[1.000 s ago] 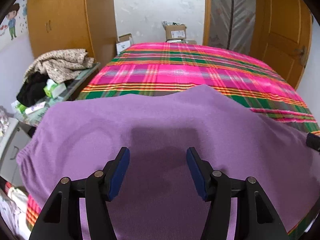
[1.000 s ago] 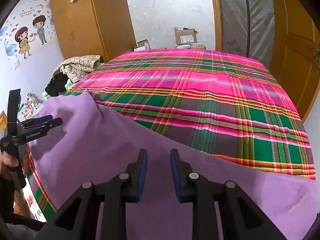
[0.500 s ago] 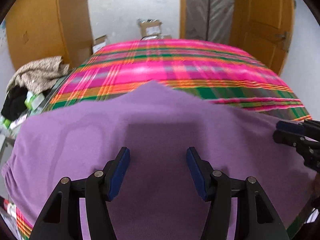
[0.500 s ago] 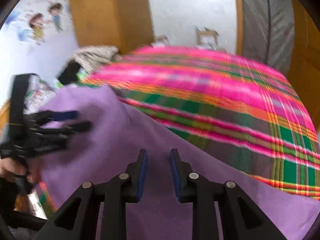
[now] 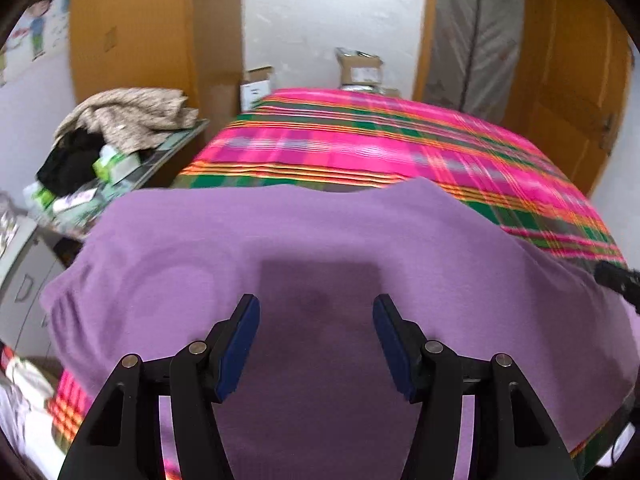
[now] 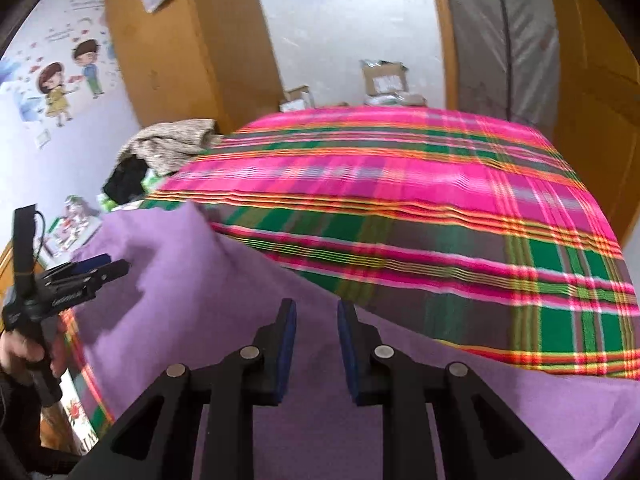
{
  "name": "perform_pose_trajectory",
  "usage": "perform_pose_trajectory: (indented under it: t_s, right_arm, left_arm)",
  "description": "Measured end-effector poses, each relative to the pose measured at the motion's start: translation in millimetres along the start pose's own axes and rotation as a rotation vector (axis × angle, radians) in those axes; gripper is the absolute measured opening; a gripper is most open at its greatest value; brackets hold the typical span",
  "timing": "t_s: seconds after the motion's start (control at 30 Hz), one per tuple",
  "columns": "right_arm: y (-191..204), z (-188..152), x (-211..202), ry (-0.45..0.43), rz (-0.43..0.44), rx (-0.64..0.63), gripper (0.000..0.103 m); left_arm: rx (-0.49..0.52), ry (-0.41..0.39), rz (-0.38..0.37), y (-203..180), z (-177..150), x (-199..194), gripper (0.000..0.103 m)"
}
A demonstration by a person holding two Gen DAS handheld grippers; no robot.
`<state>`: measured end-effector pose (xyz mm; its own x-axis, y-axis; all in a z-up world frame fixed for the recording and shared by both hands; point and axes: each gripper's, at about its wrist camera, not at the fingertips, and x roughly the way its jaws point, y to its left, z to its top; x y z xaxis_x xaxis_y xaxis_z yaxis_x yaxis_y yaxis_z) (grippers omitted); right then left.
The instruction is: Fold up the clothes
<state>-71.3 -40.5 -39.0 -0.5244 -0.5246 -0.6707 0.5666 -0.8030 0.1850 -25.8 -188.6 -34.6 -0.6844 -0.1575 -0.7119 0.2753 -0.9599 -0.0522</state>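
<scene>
- Purple cloth (image 5: 320, 240) lies spread flat across the near end of your plaid bed (image 5: 360, 148), one edge hanging over the bed's left side.
- Your left hand-held gripper (image 5: 316, 320) hovers above the middle of the cloth, jaws wide apart, nothing between the blue pads (image 5: 240, 344).
- Your right hand-held gripper (image 6: 316, 328) hangs over the cloth near its far edge; its jaws stand narrow and have just been closing, with no fabric caught between them.
- Seen from the right wrist, your hand (image 6: 24, 352) holds the left gripper's handle at the bed's left side.
- Beside the bed, a desk (image 5: 176, 140) carries a heap of clothes (image 5: 128, 116) and small boxes.
- Cardboard boxes (image 5: 360, 68) sit against the far wall.
</scene>
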Motion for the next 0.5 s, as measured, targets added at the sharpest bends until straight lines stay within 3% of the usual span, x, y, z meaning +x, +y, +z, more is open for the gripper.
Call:
perform_pose_trajectory:
  t_s: [0.17,0.33,0.5]
  right_arm:
    - [18,-3,8,0.041,0.043,-0.049,0.022]
    - [9,-11,19,0.096,0.036,-0.011,0.021]
    - [6,-13,18,0.095,0.042,0.003,0.021]
  left_arm:
    - [-0.038,0.016,0.046,18,-9,-5,0.061]
    - [-0.046,0.005,0.086,26,-9,-7,0.061]
    - [-0.073,0.033,0.114,36,-10,2,0.061]
